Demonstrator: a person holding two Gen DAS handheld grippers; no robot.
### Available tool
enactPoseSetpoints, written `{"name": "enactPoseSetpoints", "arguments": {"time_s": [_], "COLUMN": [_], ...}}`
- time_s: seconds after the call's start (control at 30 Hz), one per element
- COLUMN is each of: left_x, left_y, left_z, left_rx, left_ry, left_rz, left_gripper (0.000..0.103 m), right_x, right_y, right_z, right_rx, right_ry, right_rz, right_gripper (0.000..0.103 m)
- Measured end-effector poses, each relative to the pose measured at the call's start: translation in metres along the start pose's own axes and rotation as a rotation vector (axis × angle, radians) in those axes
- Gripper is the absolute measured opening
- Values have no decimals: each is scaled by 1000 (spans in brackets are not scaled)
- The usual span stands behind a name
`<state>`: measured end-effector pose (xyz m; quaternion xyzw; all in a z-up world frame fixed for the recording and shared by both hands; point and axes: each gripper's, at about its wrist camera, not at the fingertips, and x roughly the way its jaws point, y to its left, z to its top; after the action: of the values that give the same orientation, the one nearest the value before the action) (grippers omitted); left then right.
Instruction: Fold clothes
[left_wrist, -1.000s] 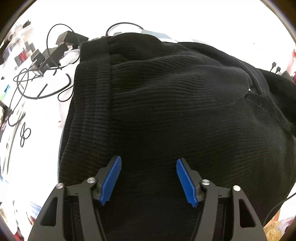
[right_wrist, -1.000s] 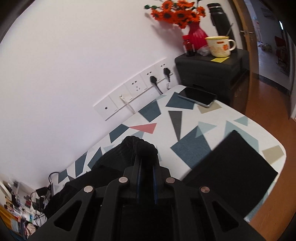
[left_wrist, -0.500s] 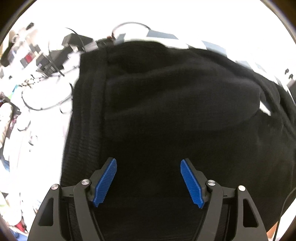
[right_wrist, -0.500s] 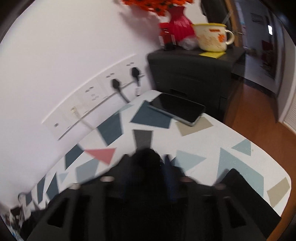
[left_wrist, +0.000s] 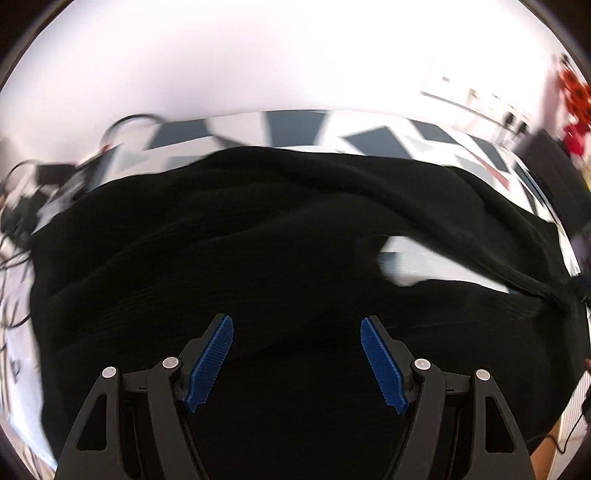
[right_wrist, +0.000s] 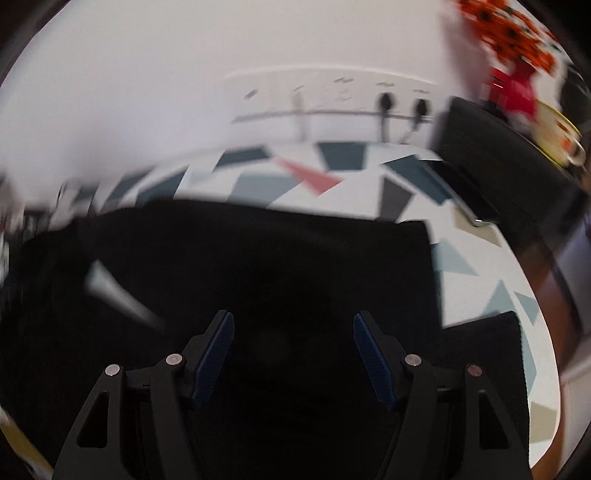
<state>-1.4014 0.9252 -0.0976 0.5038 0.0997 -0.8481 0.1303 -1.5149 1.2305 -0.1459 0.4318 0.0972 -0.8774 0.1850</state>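
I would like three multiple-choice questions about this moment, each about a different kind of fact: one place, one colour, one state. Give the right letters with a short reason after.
1. Where does the black garment lie?
A. on the patterned table
B. on the floor
C. on a chair

2. What colour are the pads of the left claw?
A. red
B. blue
C. green

3. What is the state of the right claw?
A. shut on the garment
B. shut on nothing
C. open

Answers:
1 A: the cloth is spread over the table with its coloured triangles.
2 B: both ribbed pads show blue in the left wrist view.
3 C: its two pads stand wide apart over the cloth, gripping nothing.
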Motion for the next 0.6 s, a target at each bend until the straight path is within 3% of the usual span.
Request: {"name": "enactPoseSetpoints", "arguments": {"time_s": [0.07,0.17,0.33,0.37,0.4,0.43,0.53,0.6], "left_x": [1,4,13,15,16,18,20,17], "left_y": [-9,-7,9,12,13,13,12,6], "left_z": [4,12,11,11,11,11,11,14], "left_rx": [5,-1,-24,-33,-40,-47,-53,-29], "left_ry": [2,1,45,52,53,54,51,36], "left_rz": [-6,16,86,94,101,108,124,92], "left_gripper": [72,72,72,72,72,72,72,72], "right_x": [8,16,16,15,14,12,4,-9], "right_y": [2,-13,-35,-40,-44,-49,-58,-58], "right_z": [-11,-23,-30,-27,-23,-19,-4,9], "right_rx": [-42,-1,63,91,120,146,207,216], "right_ry": [36,85,56,40,23,6,-55,-116], "right_rz": [-20,-12,-25,-17,-9,0,18,12], "right_gripper": [70,70,65,56,33,22,12,10]}}
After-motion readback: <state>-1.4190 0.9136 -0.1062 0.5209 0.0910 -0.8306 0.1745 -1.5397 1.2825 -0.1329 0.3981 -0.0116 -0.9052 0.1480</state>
